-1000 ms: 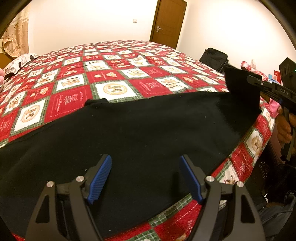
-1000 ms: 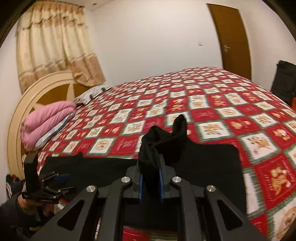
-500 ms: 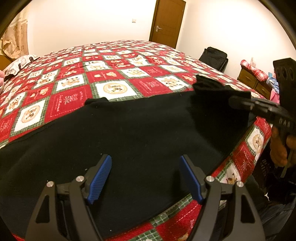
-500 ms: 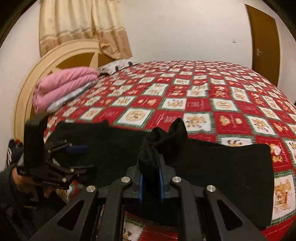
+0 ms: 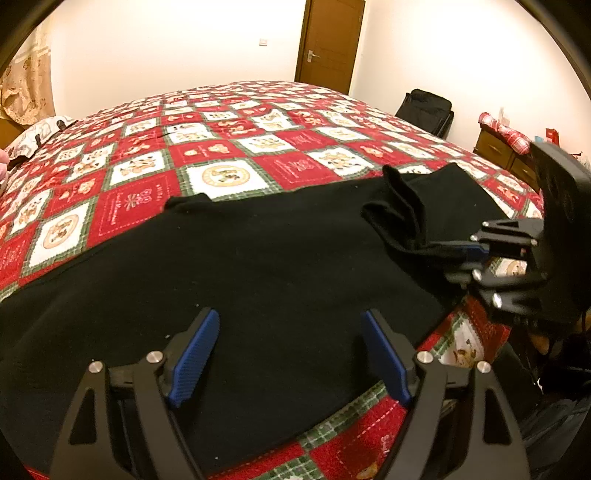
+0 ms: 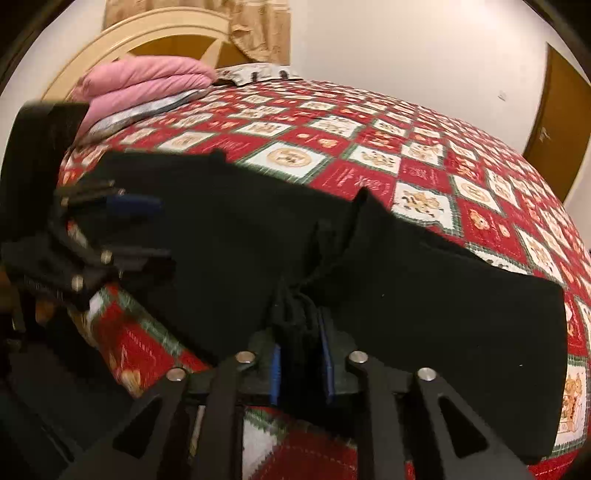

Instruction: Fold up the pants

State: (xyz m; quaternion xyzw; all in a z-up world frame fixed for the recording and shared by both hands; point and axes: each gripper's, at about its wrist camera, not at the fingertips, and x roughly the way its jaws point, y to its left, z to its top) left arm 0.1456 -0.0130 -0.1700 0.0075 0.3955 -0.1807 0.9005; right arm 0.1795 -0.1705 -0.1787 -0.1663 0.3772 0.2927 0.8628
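Black pants (image 5: 258,266) lie spread along the near edge of a bed with a red patchwork quilt (image 5: 221,147). My left gripper (image 5: 288,350) is open and empty, low over the middle of the pants. My right gripper (image 6: 299,354) is shut on a bunched end of the pants (image 6: 332,251) and holds it folded over the rest of the cloth. The right gripper also shows in the left wrist view (image 5: 465,254), at the right with the lifted fold (image 5: 402,214). The left gripper shows blurred in the right wrist view (image 6: 140,229).
A pink folded blanket (image 6: 144,85) and a patterned pillow (image 6: 255,74) lie by the round headboard (image 6: 147,33). A brown door (image 5: 328,40), a black bag (image 5: 424,110) and a wooden cabinet (image 5: 495,147) stand beyond the bed.
My right gripper has carried the held end of the pants leftward and down over the spread cloth, towards the left gripper. My left gripper has stayed open in place.
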